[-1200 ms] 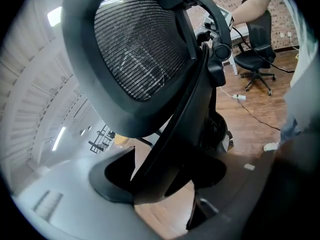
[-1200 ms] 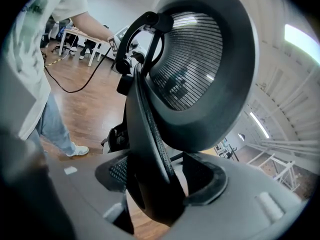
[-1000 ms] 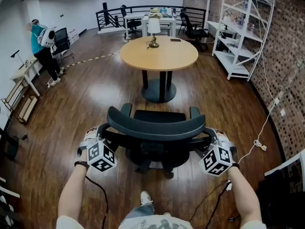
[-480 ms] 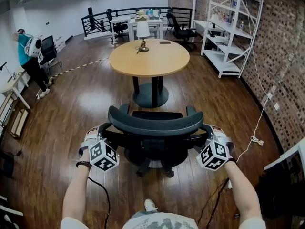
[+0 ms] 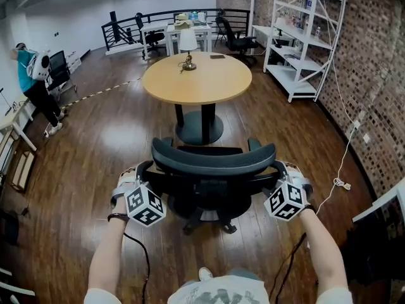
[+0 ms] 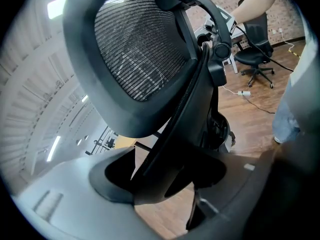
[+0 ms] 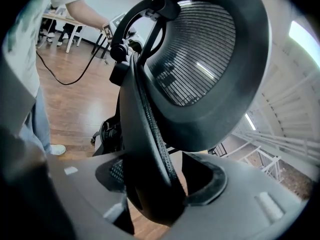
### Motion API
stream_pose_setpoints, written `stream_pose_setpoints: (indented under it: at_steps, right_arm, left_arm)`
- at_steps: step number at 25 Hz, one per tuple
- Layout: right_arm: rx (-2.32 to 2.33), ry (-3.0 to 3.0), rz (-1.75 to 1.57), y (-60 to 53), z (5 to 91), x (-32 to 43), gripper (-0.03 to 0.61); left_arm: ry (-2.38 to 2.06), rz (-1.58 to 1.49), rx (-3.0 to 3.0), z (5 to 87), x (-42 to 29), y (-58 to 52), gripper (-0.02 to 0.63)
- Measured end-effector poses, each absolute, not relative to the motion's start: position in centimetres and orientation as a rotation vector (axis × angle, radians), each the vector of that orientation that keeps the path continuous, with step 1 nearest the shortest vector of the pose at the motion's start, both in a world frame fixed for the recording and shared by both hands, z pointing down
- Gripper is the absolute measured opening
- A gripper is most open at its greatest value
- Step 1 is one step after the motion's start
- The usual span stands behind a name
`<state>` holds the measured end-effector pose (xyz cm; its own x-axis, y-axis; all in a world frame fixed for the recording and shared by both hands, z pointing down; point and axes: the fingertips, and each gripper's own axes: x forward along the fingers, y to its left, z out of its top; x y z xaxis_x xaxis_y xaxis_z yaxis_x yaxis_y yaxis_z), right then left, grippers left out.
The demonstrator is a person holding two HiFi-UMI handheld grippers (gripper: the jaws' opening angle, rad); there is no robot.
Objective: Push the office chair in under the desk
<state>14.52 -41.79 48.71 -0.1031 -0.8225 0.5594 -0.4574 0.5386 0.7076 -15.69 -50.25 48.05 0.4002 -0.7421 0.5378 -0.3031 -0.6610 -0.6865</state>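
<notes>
right now the office chair (image 5: 212, 160) is sitting at the lower middle of the head view, its back turned toward the camera and its seat facing the round worktop (image 5: 196, 78) at the upper middle. the chair is standing apart from that worktop, with a strip of bare wooden floor (image 5: 95, 144) showing between the seat and the worktop's dark pedestal.

the left gripper (image 5: 135, 177) is sitting at the left edge of the curved backrest (image 5: 215, 163), and in the left gripper view its jaws are closing on the backrest's black frame, with the rim running up between them and the mesh panel filling the upper middle of that frame. the right gripper (image 5: 290, 177) is doing the same at the right edge of the backrest: in the right gripper view its jaws are pinching the black rim, and the mesh is spreading toward the upper right. both forearms are reaching up from the bottom of the head view, and each marker cube (image 5: 145, 204) is showing just below the chair's back.

a lamp (image 5: 187, 43) is standing on the worktop near its far edge. white shelving (image 5: 297, 37) is lining the brick wall (image 5: 373, 75) at the upper right, and a person (image 5: 31, 75) is bending over at the upper left, well apart from the chair.
</notes>
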Motion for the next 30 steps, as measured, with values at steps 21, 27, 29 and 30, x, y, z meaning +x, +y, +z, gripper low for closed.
stream_pose_setpoints:
  at_steps: [21, 27, 29, 30]
  right_arm:
    - [1.076, -1.721, -0.48, -53.0, 48.5, 13.8, 0.264]
    - [1.08, -1.715, -0.502, -57.5, 48.4, 13.6, 0.259]
    - [1.075, -1.709, -0.494, -59.0, 48.6, 13.8, 0.256]
    - [1.07, -1.706, -0.491, -59.8, 48.6, 13.9, 0.255]
  left_arm:
    - [0.928, -1.215, -2.144, 47.9, -16.6, -61.1, 0.33]
    - [0.941, -1.223, -2.133, 47.9, -16.9, -65.6, 0.328]
    - [0.941, -1.228, -2.132, 48.0, -16.7, -67.2, 0.328]
    - [0.941, -1.232, -2.132, 48.0, -16.6, -68.0, 0.328]
